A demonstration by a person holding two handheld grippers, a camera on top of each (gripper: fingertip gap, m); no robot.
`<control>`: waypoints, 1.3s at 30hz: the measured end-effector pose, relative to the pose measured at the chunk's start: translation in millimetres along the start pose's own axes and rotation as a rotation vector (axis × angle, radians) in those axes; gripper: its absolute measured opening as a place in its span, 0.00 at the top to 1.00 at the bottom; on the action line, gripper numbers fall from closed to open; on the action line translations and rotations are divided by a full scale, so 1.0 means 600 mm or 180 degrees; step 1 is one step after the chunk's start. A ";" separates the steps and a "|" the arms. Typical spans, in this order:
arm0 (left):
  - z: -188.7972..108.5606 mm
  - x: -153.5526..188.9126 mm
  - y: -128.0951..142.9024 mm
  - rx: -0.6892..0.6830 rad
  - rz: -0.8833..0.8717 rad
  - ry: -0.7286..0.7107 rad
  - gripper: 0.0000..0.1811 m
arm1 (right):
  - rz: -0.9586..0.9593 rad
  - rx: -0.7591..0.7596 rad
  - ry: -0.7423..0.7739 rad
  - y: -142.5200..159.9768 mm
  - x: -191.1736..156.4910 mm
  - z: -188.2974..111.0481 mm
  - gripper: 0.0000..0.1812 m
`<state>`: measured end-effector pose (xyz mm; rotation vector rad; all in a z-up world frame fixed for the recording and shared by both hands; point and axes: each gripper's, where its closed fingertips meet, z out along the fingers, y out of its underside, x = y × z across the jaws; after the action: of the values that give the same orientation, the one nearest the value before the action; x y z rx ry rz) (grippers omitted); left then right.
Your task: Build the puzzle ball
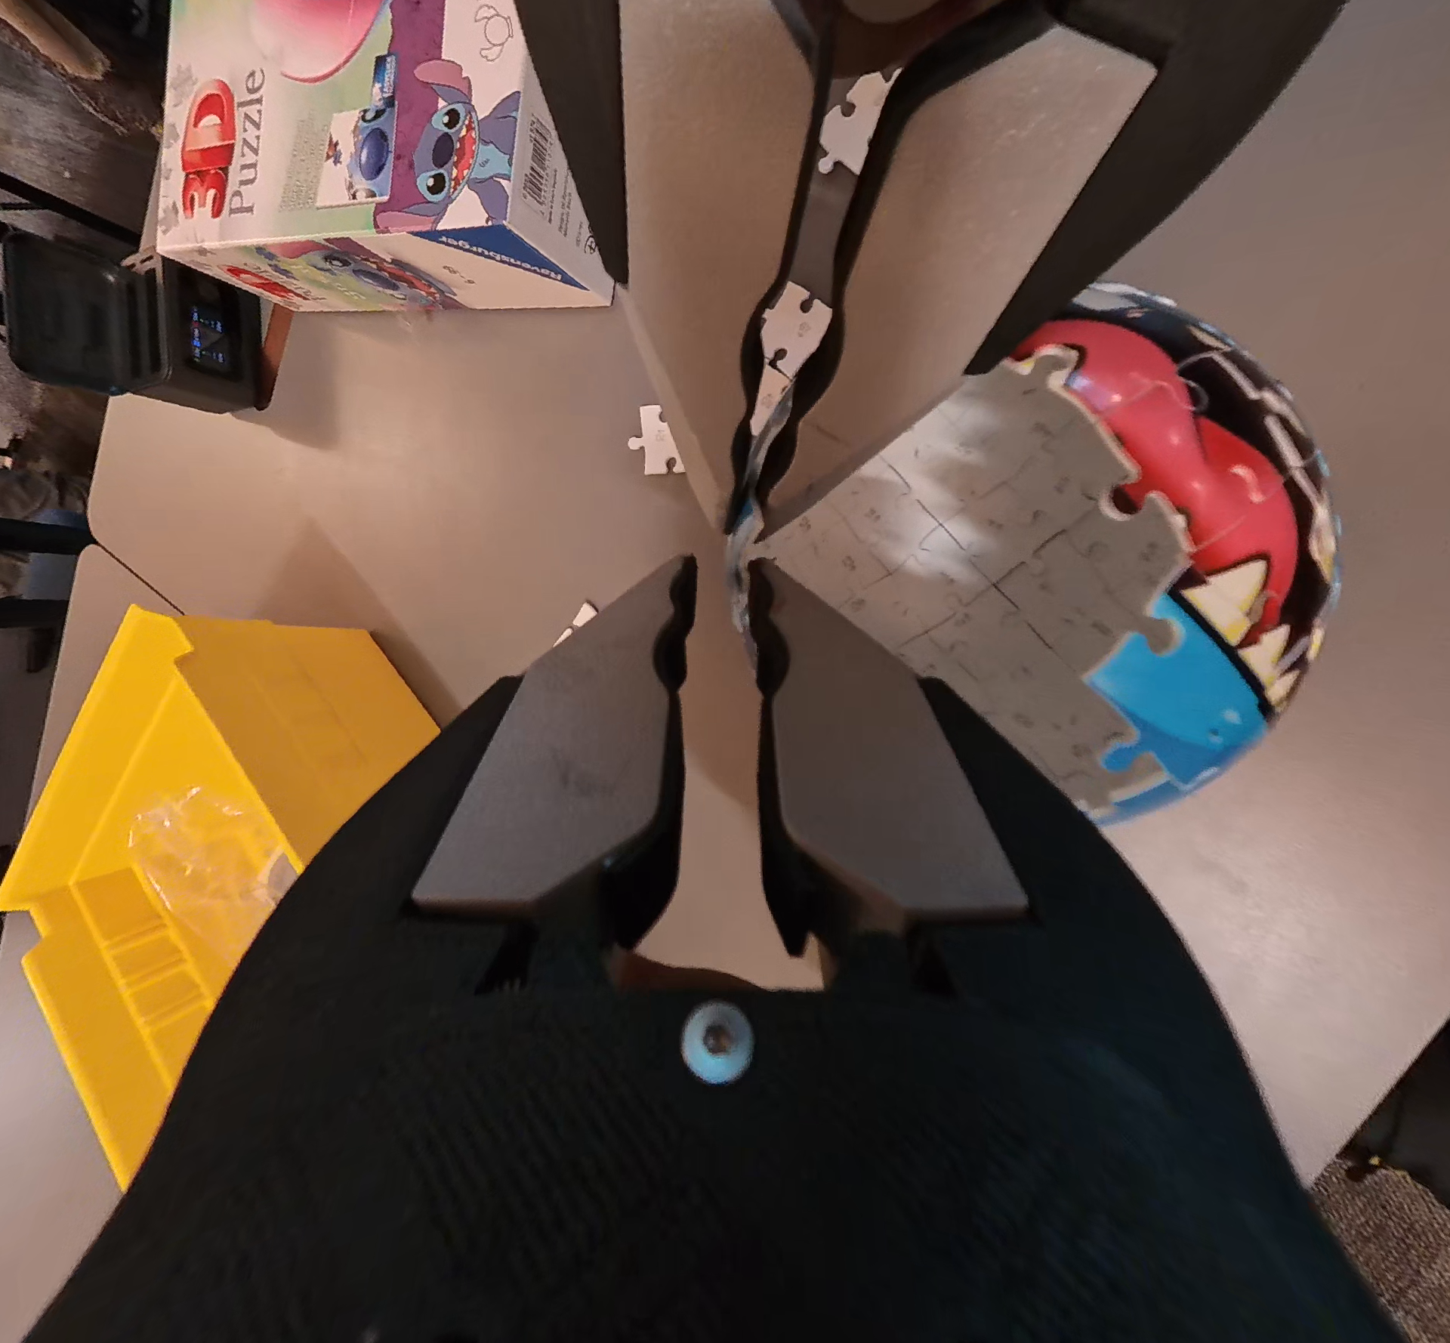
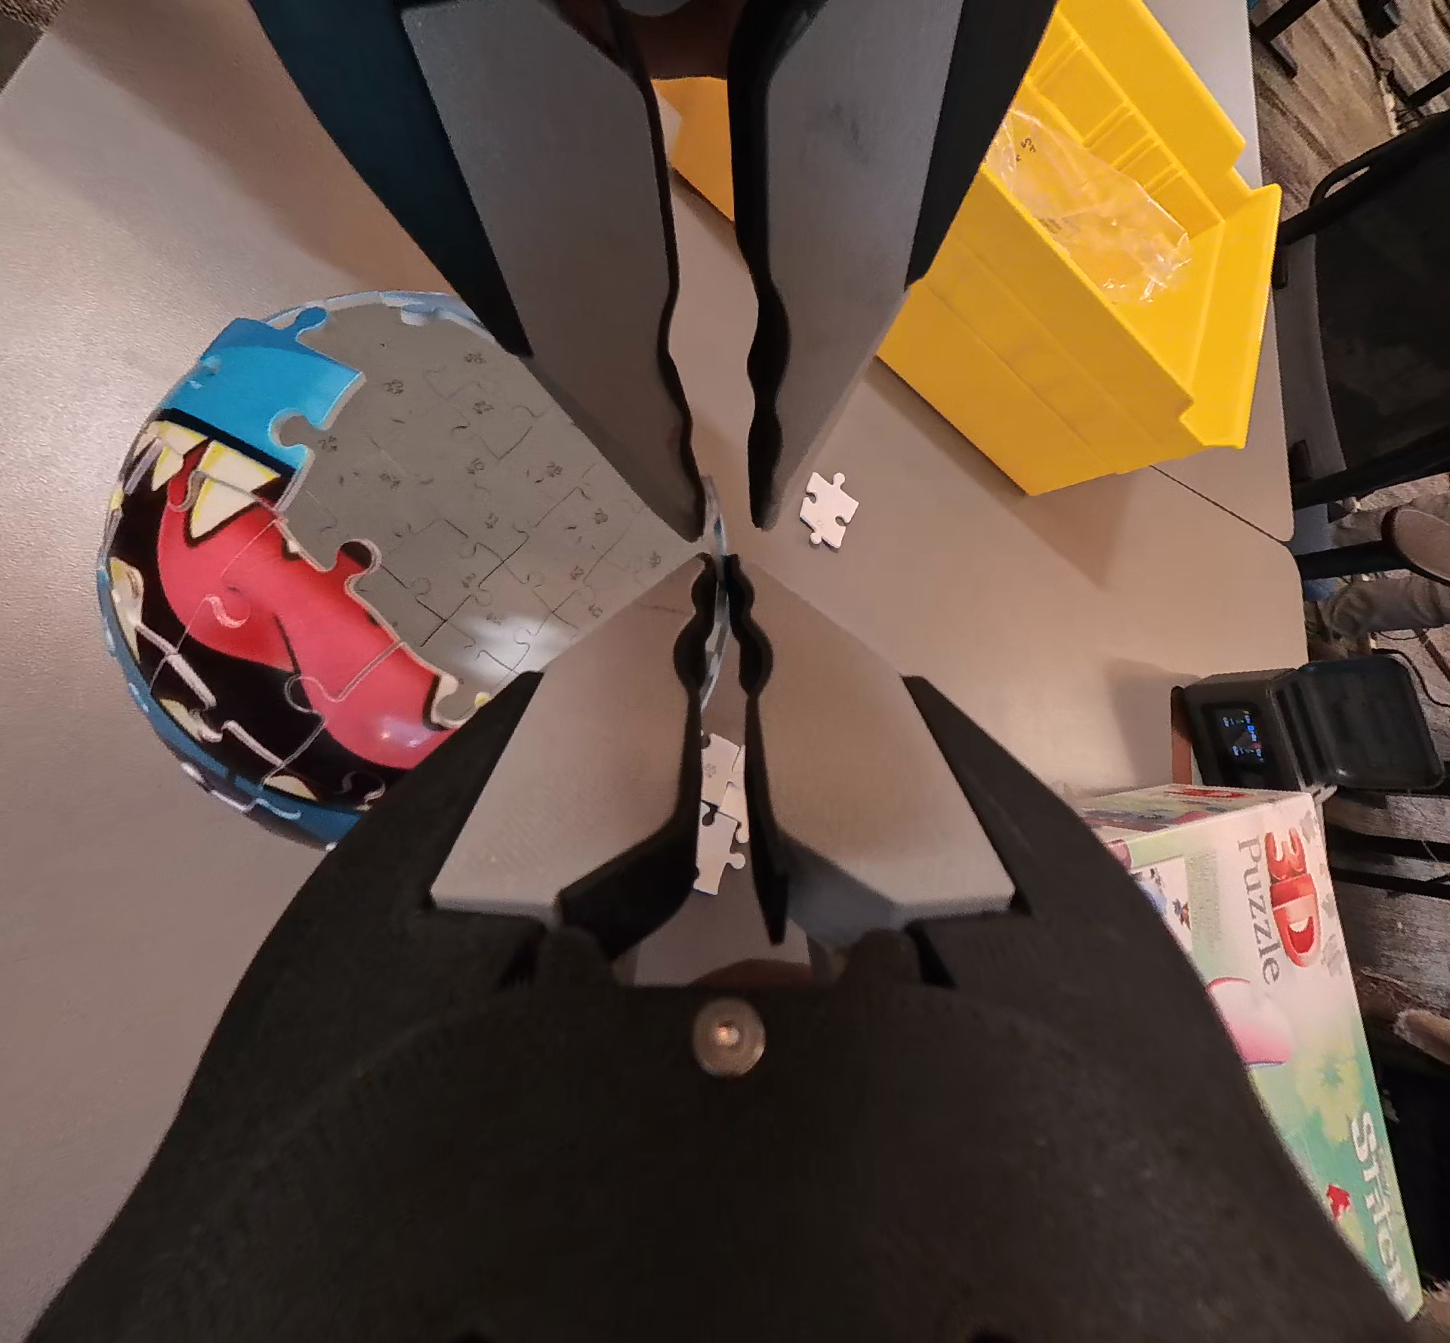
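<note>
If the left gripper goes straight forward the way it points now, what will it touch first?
Most likely the puzzle piece sticking out of the right gripper, which faces the left gripper tip to tip. Depth is hard to judge.

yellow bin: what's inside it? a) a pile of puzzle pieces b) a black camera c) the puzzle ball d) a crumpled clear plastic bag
d: the yellow bin holds only a crumpled clear plastic bag; the puzzle ball sits apart on the table.
</note>
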<state>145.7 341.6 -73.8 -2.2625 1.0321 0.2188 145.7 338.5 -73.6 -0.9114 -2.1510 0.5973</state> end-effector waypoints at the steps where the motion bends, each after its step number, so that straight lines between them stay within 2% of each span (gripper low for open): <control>1: 0.001 0.000 0.001 -0.0005 0.0008 -0.0003 0.94 | 0.0003 0.0001 -0.0002 0.000 0.000 0.000 1.00; 13: 0.005 0.004 0.001 0.0014 0.0077 0.0017 0.99 | -0.0021 0.0014 0.0010 -0.001 0.000 0.001 1.00; 39: 0.002 0.003 0.002 0.0040 0.0142 -0.0040 1.00 | -0.0167 0.0076 0.0079 -0.007 0.004 0.003 0.97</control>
<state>146.4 340.9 -76.1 -2.2257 1.0755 0.2442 141.3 337.4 -70.8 -0.8429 -2.1346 0.5816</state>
